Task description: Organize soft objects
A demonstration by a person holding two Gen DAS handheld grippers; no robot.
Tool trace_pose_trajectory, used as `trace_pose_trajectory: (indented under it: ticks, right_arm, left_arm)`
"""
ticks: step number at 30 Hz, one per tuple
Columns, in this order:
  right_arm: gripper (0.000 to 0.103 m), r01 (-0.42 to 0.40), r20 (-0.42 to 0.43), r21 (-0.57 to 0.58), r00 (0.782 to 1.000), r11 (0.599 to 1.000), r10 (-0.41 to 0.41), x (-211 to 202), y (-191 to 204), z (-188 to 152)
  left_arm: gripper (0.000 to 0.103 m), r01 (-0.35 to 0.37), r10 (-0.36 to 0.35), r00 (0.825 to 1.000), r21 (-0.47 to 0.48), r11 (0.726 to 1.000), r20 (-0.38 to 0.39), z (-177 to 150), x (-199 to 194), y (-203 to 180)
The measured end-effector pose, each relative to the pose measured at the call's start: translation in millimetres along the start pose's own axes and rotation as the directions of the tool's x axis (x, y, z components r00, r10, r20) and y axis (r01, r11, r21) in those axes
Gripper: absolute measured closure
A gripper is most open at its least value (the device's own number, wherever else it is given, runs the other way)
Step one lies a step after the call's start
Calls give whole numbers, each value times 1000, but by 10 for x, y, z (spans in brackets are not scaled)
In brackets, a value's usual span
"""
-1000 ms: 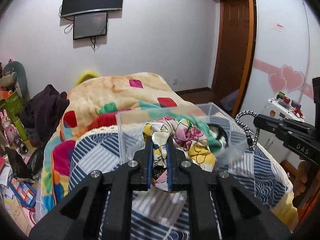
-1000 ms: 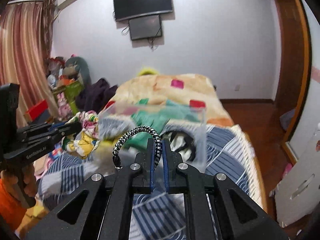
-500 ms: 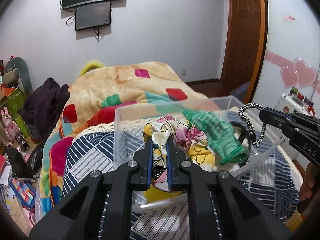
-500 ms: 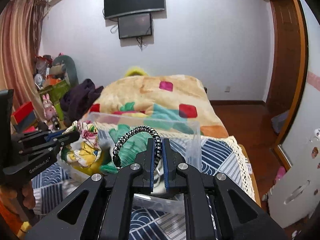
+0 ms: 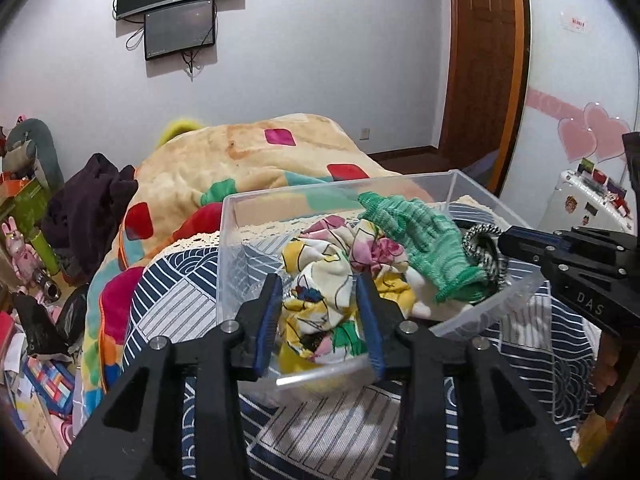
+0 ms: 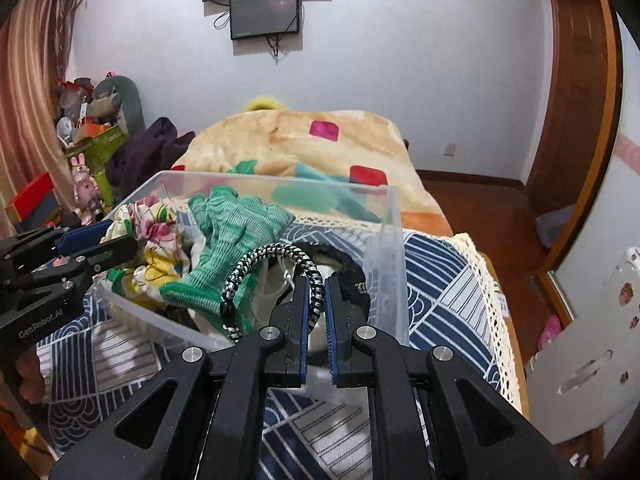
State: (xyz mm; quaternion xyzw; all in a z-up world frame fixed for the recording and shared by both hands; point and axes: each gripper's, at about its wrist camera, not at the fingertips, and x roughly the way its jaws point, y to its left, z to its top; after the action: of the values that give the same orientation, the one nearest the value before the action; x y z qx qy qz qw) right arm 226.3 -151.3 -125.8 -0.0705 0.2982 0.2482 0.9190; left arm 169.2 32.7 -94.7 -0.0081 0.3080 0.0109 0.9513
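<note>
— Starting with the biggest thing, what lay under it all?

— A bed [image 5: 168,304], covered by a navy and white patterned quilt [image 6: 440,280], with a peach blanket [image 5: 256,156] of bright patches heaped farther back.

— And on the quilt?

— A clear plastic bin [image 5: 230,248] sat there, tilted toward the cameras. It held the soft things: a green knit glove [image 5: 424,236] lay across the pile, and a floral scrunchie [image 5: 320,280] sat against the near wall.

— Where was the left claw?

— The left claw [image 5: 320,300] reached over the bin's near edge, its blue pads spread wide on either side of the floral scrunchie. Whether either pad touched the fabric, I could not tell.

— And the right one?

— The right claw [image 6: 316,296] was nearly closed, pinching a black and white braided loop [image 6: 272,264] between its pads. The loop arched up and to the left above the glove, inside the bin's outline. In the left view the same loop showed at the right claw's tip, just beside the glove's cuff.

— Anything smaller?

— A dark ring-shaped item [image 6: 344,264] lay in the bin behind the loop; I could not tell what it was.
</note>
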Motion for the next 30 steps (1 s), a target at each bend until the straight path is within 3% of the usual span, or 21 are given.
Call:
trace_pose_trajectory:
  ticks: [6, 12, 15, 19, 24, 27, 30]
  right_arm:
    - [90, -23, 17, 2, 1000, 1000, 23, -112, -3, 35]
    - [69, -49, 111, 3, 993, 999, 49, -432, 32, 137]
    - [67, -62, 166, -3, 984, 998, 62, -622, 73, 194]
    - [59, -88, 236, -10, 968, 996, 88, -858, 125, 250]
    - [57, -111, 302, -18, 947, 994, 111, -1079, 187, 290]
    - [43, -116, 344, -25, 931, 993, 117, -1202, 230, 307]
    - [30, -113, 383, -35, 916, 993, 118, -1294, 276, 313]
  left_arm:
    - [54, 24, -23, 998, -10, 1000, 55, 61, -267, -16]
    - [51, 59, -54, 989, -31, 998, 140, 164, -631, -23]
    - [49, 78, -70, 981, -37, 996, 181, 209, -814, -27]
    - [39, 76, -64, 967, -38, 996, 246, 253, -1055, -43]
    - [28, 76, -60, 949, -40, 996, 311, 288, -1331, -56]
    - [25, 77, -58, 938, -42, 996, 342, 298, -1473, -58]
    - [13, 71, -51, 929, -43, 996, 367, 283, -1593, -79]
